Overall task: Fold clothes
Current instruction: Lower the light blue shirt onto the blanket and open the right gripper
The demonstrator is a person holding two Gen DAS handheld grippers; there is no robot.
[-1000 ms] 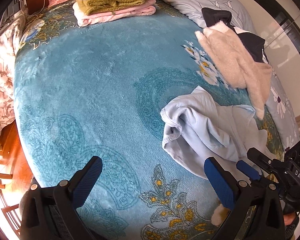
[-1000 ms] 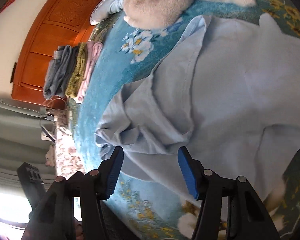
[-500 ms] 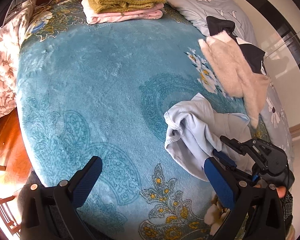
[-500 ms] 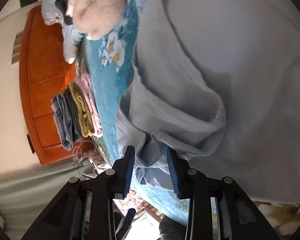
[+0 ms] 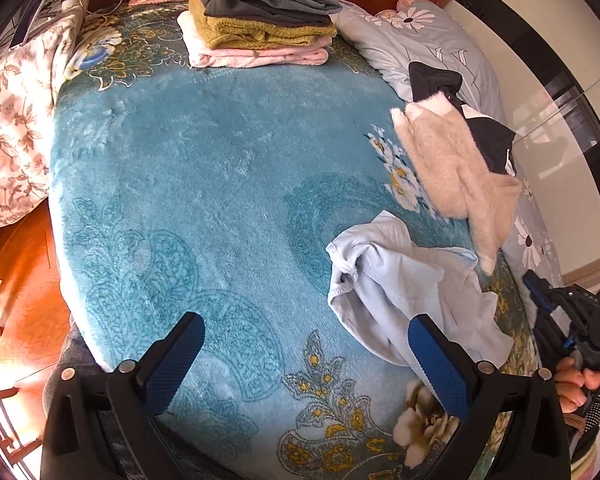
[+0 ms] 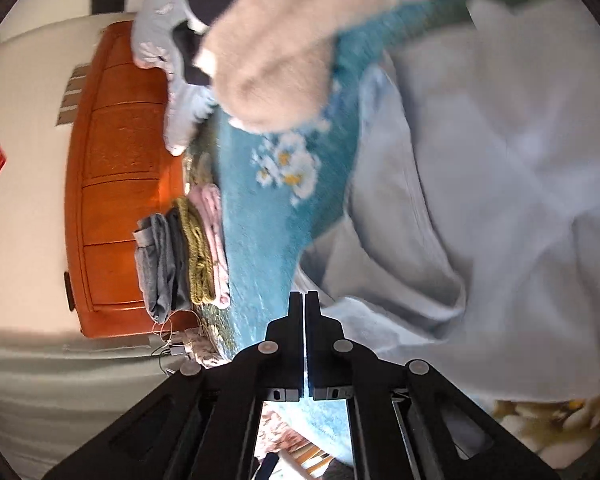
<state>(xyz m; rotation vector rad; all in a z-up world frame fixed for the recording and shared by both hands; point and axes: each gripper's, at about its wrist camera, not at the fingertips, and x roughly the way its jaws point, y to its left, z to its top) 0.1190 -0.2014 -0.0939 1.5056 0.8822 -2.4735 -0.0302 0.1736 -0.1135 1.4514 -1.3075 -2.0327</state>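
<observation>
1. A teal plush blanket (image 5: 204,184) with paisley and flower patterns is covering the bed, and an orange-brown wooden headboard (image 6: 116,184) is standing behind it against a pale wall.
2. At the far left, a brown-and-white floral quilt (image 5: 8,148) is lying along the blanket's edge.
3. The left gripper (image 5: 304,360) is hovering over the near part of the blanket with its blue-padded fingers (image 5: 176,364) spread wide — nothing is sitting between them.
4. A stack of folded clothes (image 5: 260,20) (grey on top, then mustard, then pink) is resting at the head of the bed, near the headboard.
5. Right of centre, the light blue garment (image 5: 400,280) is lying crumpled on the blanket, its stitched hem curling up on the left side; the left gripper's right finger is just in front of it.
6. Beyond the garment, a fluffy cream sweater (image 5: 452,168) is sprawling over a dark garment (image 5: 488,136), both near a grey flowered duvet (image 5: 432,44).
7. At the far right, a hand (image 5: 576,380) is gripping the handle of the right gripper (image 6: 303,300), which is sitting beside the garment's right edge.
8. In the right wrist view the jaws are pressed together with only a sliver between them — the light blue fabric is bunching right at the tips, though I cannot tell whether any cloth is pinched inside.
</observation>
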